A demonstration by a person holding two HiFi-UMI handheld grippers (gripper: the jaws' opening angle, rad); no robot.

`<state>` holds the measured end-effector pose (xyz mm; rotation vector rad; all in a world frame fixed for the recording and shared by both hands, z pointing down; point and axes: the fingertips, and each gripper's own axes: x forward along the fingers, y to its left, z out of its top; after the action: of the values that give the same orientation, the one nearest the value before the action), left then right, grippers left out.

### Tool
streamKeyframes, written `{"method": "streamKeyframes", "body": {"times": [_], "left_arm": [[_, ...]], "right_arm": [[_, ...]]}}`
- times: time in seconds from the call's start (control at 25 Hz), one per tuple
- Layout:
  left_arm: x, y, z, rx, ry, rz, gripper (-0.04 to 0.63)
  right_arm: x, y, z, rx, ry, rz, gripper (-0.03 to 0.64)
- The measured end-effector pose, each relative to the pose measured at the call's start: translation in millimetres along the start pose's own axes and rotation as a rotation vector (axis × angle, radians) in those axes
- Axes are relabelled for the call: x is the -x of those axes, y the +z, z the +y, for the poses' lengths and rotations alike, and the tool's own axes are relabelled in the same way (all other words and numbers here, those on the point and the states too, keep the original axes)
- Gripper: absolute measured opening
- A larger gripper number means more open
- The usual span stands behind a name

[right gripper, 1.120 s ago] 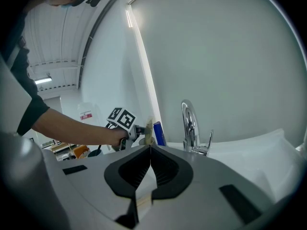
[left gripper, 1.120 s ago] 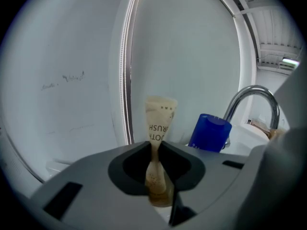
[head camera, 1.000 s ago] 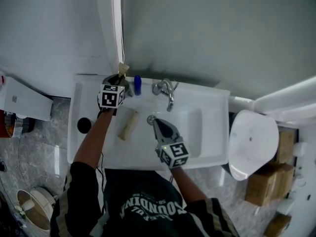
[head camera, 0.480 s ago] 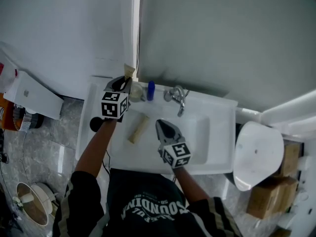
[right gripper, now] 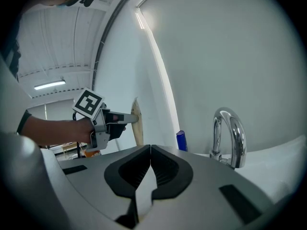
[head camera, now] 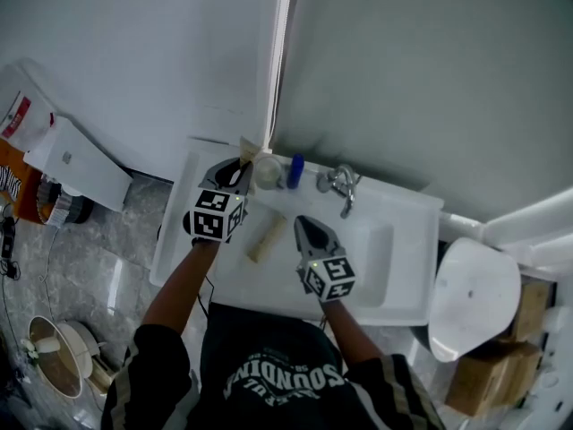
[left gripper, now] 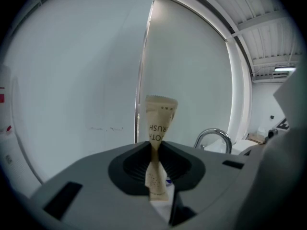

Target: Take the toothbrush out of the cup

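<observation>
Though nearly closed, left gripper tight on wrapped toothbrush.

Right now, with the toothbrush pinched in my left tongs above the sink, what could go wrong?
The left tongs pinch the toothbrush at a crumpled, narrow part of its paper wrapper, so it may slip or tear. Its lower end is hidden; if not clear of the cup, it could tip it against the blue container beside it.

Cool, even indoor light, soft shadows, fisheye bending, dark vignetted corners
</observation>
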<state>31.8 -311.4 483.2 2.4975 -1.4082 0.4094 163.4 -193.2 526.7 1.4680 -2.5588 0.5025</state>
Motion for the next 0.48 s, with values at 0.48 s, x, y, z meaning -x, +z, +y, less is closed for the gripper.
{"method": "streamKeyframes", "body": {"times": [0.48], "left_arm": [[4.8, -113.9, -42.1, 0.000, -0.043, 0.168, 0.063]], "right_arm": [[6.9, -16.9, -3.9, -0.007, -0.019, 0.034, 0.000]]}}
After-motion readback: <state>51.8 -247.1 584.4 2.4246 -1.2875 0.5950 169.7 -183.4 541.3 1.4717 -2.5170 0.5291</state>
